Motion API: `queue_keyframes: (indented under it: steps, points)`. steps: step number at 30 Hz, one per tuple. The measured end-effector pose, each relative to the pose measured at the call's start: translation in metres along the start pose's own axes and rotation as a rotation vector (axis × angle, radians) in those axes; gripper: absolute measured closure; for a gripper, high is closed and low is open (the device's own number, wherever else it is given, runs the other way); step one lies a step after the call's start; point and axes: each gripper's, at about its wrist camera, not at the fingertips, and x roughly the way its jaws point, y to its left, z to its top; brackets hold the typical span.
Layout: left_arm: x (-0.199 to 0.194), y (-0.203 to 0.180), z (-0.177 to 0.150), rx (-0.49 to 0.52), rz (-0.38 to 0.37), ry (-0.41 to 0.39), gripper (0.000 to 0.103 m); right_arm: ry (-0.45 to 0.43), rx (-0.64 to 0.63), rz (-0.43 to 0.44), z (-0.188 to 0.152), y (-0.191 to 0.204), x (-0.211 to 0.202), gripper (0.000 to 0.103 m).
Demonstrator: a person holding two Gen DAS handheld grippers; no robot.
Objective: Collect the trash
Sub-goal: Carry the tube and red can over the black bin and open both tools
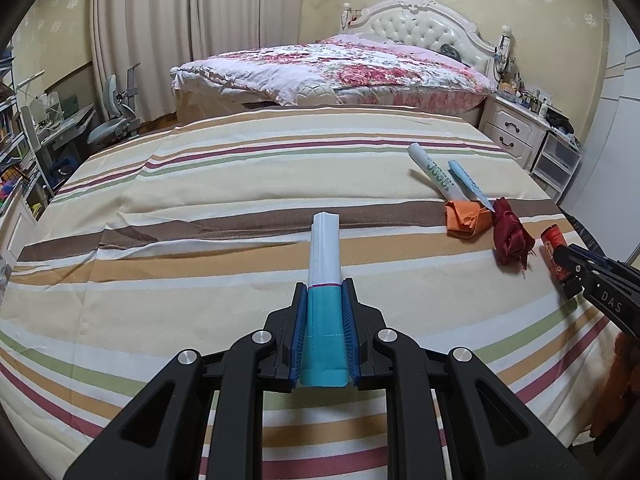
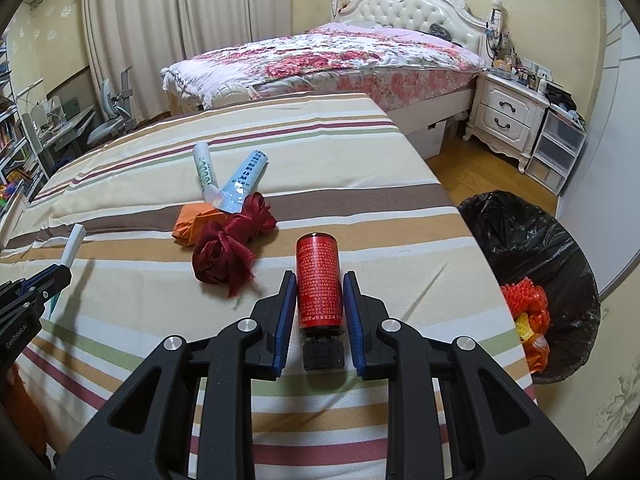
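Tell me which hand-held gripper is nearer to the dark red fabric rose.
Right. The right hand-held gripper, closed on the red bottle, sits just beside the rose; the left hand-held gripper, holding a teal-and-white tube, is farther off.

A floral quilt [image 1: 340, 68] is lying across the bed [image 1: 416, 20] at upper centre. A white nightstand [image 2: 504, 116] is standing at upper right, curtains [image 1: 192, 32] hanging upper left.

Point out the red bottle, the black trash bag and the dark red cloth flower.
red bottle [image 2: 318, 282]: right wrist view, middle of its printed label.
black trash bag [image 2: 532, 236]: right wrist view, its crinkled inner wall.
dark red cloth flower [image 2: 224, 258]: right wrist view, the rolled bloom.
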Motion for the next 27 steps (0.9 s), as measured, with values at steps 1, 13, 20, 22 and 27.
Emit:
queue_keyframes:
  steps: [1,13,20,22,27]
  points:
    - [-0.002,-0.002,0.002,0.002,-0.009,-0.008,0.084,-0.006,0.005,-0.002,0.0,-0.002,-0.002,0.079]
    - [-0.014,-0.066,0.025,0.119,-0.132,-0.094,0.085,-0.103,0.076,-0.076,0.007,-0.046,-0.039,0.08]
    - [-0.016,-0.123,0.04,0.21,-0.211,-0.132,0.085,-0.144,0.12,-0.148,0.011,-0.084,-0.049,0.08]
    - [-0.014,-0.139,0.044,0.231,-0.231,-0.142,0.085,-0.153,0.128,-0.173,0.011,-0.096,-0.051,0.08]
    - [-0.002,-0.178,0.054,0.276,-0.28,-0.151,0.084,-0.173,0.157,-0.219,0.013,-0.129,-0.052,0.08]
